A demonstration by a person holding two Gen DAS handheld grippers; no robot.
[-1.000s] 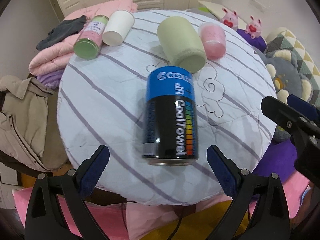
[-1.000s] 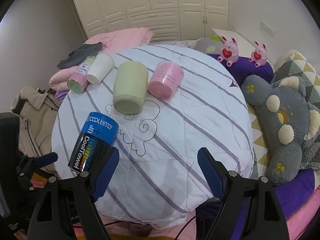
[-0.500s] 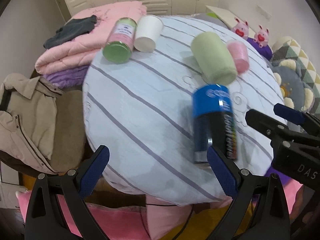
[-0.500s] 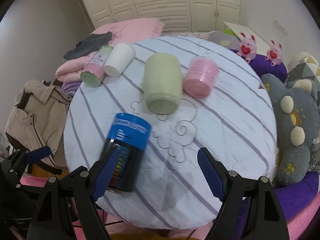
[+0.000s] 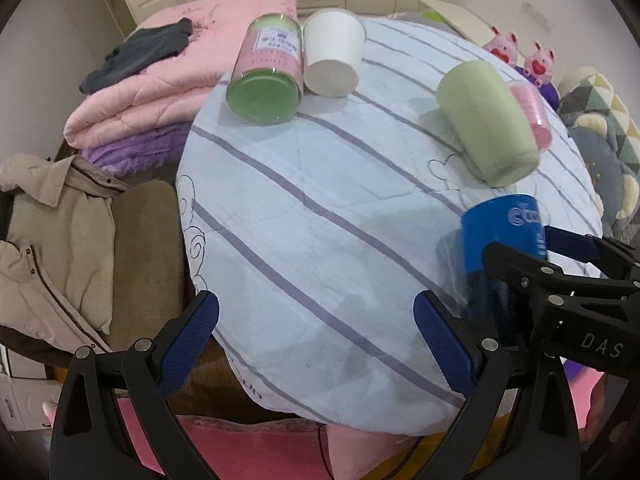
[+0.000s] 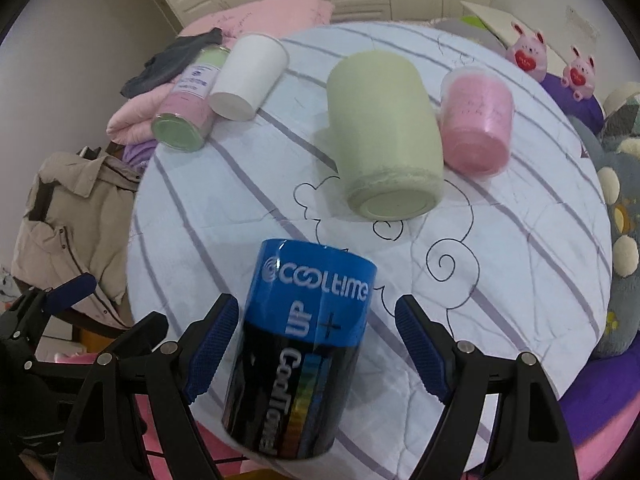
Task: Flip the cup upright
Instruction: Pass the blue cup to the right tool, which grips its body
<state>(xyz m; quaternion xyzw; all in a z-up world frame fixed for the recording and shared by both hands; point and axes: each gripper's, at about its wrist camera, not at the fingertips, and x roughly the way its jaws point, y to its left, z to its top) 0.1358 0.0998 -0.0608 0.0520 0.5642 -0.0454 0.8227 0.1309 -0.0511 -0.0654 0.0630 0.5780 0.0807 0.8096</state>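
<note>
A blue and black CoolTowel can (image 6: 300, 344) lies on its side near the front edge of the round striped table (image 6: 500, 264). My right gripper (image 6: 316, 344) is open with the can between its fingers, apart from both pads. In the left wrist view the can (image 5: 500, 232) is at the right, partly behind the right gripper (image 5: 560, 256). My left gripper (image 5: 316, 340) is open and empty over the table's front left. A green cup (image 6: 384, 136), a pink cup (image 6: 476, 128), a white paper cup (image 6: 248, 76) and a green-lidded jar (image 6: 188, 108) lie on their sides farther back.
Folded pink and purple blankets (image 5: 160, 92) lie left of the table with a dark cloth (image 5: 140, 54) on top. A beige jacket (image 5: 52, 248) sits lower left. Plush toys (image 6: 624, 240) lie at the right. White cupboards stand behind.
The right gripper has moved left and forward until the can sits between its fingers. The left gripper has swung left, away from the can.
</note>
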